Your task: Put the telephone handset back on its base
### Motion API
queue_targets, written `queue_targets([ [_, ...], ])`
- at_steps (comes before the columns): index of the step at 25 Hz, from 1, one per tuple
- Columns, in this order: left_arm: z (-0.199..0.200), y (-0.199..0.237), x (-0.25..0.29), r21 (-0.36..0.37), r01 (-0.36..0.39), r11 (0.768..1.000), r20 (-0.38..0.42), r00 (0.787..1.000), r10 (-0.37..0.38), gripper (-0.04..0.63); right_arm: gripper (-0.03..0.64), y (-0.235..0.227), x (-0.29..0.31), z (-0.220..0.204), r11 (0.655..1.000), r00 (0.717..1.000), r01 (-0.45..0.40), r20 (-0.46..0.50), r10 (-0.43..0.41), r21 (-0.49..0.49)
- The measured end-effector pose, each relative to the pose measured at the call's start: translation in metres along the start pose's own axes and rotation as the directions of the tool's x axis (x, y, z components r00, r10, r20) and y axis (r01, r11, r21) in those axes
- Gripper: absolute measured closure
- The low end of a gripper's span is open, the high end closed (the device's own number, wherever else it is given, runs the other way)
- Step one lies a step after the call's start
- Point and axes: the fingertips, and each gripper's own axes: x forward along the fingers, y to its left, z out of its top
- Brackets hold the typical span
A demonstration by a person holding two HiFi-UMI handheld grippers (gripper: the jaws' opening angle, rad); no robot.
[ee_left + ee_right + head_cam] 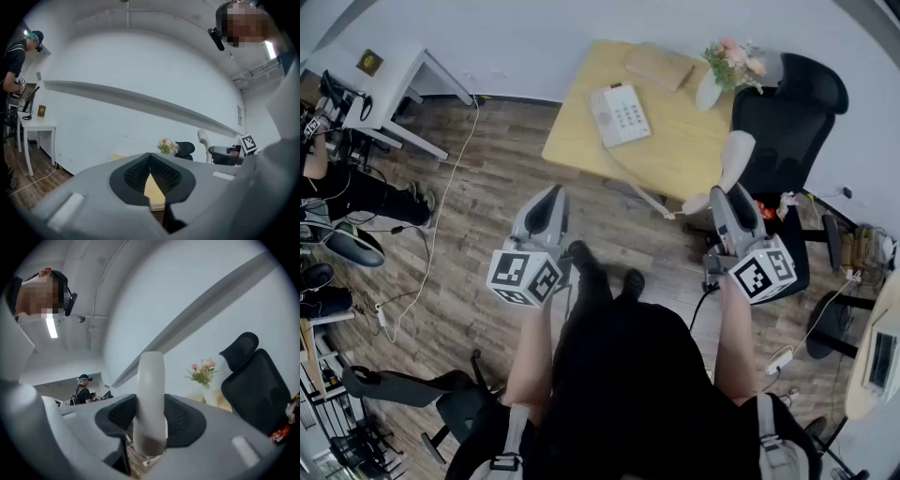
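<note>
Wood table [675, 155], telephone base [619, 114] on it. Right gripper [150, 418] clamps handset [151, 376]; left gripper [150, 159] closed, empty.

An office-like workroom: a light wooden desk [684, 155] carries a white push-button telephone base [619, 113] and a white vase of pink flowers [709, 92]. A black high-backed swivel chair [783, 122] stands beside it, and a white table [394, 80] with black cabled gear [337, 101] stands across the wood-plank floor [487, 192].
</note>
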Motion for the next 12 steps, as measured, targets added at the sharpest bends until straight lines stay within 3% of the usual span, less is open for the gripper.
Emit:
queue_targets([
  [12,-0.003,-0.006,-0.018,0.003,-0.009,1.0,-0.006,1.0,0.009,0.585,0.425,0.023,-0.009,-0.003,0.999,0.999,-0.043,-0.003,0.043,-0.019],
])
